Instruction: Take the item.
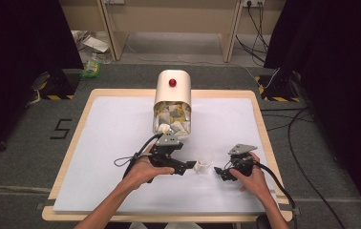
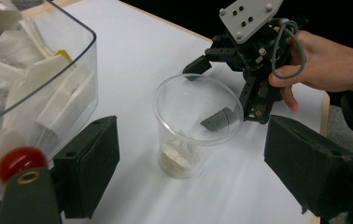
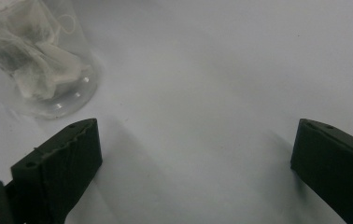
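Note:
A clear plastic cup (image 1: 203, 160) stands upright on the white mat (image 1: 111, 133) with a tea bag (image 2: 178, 156) lying at its bottom. My left gripper (image 1: 184, 157) sits just left of the cup, open, its jaws flanking the cup (image 2: 198, 116) without touching it. My right gripper (image 1: 221, 172) is just right of the cup, open and empty, low over the mat. In the right gripper view the cup (image 3: 39, 60) with the tea bag (image 3: 48, 70) is at the upper left, outside the jaws. The right gripper (image 2: 207, 93) also appears beyond the cup in the left gripper view.
A cream canister (image 1: 171, 95) with a red knob (image 1: 172, 82) lies on its side behind the cup, its clear section (image 2: 39, 84) packed with several tea bags. Bare mat lies to the left and front. The table's wooden edge (image 1: 264, 133) runs along the right.

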### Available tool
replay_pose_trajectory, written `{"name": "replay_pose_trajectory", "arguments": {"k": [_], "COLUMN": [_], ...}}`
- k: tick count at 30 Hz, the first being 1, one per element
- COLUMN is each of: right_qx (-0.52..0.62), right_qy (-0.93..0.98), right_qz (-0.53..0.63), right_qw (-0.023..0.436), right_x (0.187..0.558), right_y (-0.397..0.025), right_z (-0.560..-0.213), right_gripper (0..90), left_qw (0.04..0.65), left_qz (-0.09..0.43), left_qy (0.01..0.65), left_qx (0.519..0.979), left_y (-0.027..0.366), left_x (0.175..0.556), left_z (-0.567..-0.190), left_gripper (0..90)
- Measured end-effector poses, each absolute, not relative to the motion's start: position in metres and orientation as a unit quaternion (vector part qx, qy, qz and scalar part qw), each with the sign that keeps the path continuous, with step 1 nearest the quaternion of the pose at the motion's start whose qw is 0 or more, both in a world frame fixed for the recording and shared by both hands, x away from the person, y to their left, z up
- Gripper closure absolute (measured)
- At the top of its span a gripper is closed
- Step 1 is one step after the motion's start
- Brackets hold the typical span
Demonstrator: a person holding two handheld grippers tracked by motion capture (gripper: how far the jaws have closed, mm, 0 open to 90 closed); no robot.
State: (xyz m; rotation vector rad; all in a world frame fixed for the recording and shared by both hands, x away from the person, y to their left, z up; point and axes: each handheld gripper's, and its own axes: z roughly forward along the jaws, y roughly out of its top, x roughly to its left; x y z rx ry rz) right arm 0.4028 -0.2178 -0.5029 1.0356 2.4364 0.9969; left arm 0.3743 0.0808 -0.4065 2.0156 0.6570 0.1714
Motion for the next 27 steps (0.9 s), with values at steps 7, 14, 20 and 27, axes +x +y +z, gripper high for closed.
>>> {"name": "replay_pose_trajectory", "arguments": {"k": [7, 14, 20, 27], "right_qx": [0.361, 0.362, 0.361, 0.362], "right_qy": [0.851, 0.851, 0.851, 0.851], "right_qz": [0.348, 0.348, 0.348, 0.348], "right_qw": [0.156, 0.156, 0.156, 0.155], "right_x": [0.403, 0.403, 0.403, 0.403], "right_y": [-0.218, -0.218, -0.218, -0.218], "right_z": [-0.503, -0.503, -0.503, -0.503], "right_gripper": [2.4, 2.4, 2.4, 2.5], "left_qw": [0.488, 0.486, 0.485, 0.486], "left_qz": [0.074, 0.084, 0.085, 0.093], "left_qy": [0.278, 0.284, 0.297, 0.314], "left_qx": [0.824, 0.823, 0.818, 0.810], "left_y": [0.094, 0.107, 0.127, 0.154], "left_x": [0.370, 0.367, 0.362, 0.348], "left_z": [-0.410, -0.410, -0.418, -0.434], "left_gripper": [17.4, 17.4, 17.4, 17.4]}}
